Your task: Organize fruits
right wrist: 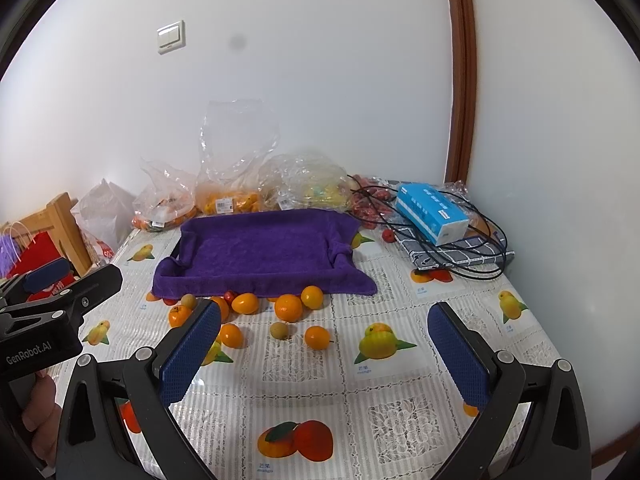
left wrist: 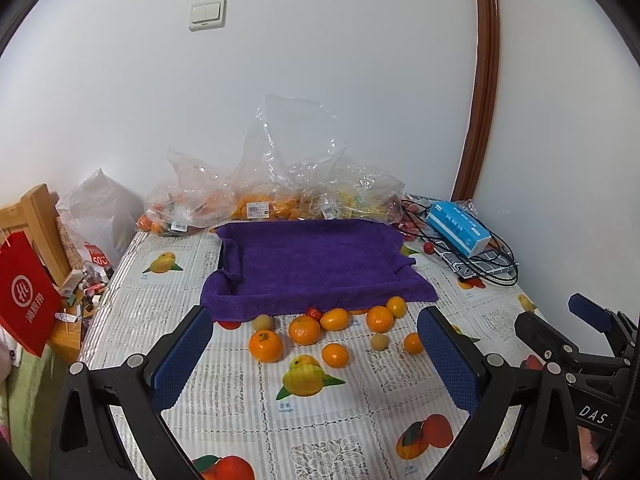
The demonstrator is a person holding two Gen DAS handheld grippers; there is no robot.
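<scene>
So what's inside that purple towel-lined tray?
Nothing visible: the purple towel lining the tray looks bare in both views. The tray beneath is almost wholly covered. Loose oranges lie outside, before it.

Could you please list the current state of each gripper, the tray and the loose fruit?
left gripper: open, empty, above the table.
right gripper: open, empty.
purple-towel tray: lined with the towel, no fruit inside.
loose oranges: on the tablecloth in front of the tray.
plastic bags: open, fruit inside.

**Purple, orange and a fruit-print cloth**

A deep purple towel (left wrist: 316, 264) lines the tray. Bright orange citrus (left wrist: 305, 330) and dull tan small fruits (left wrist: 379, 342) sit on the white lace-patterned tablecloth (left wrist: 320, 420) printed with yellow mangoes. Blue tissue box (right wrist: 432, 212) at the right edge.
</scene>
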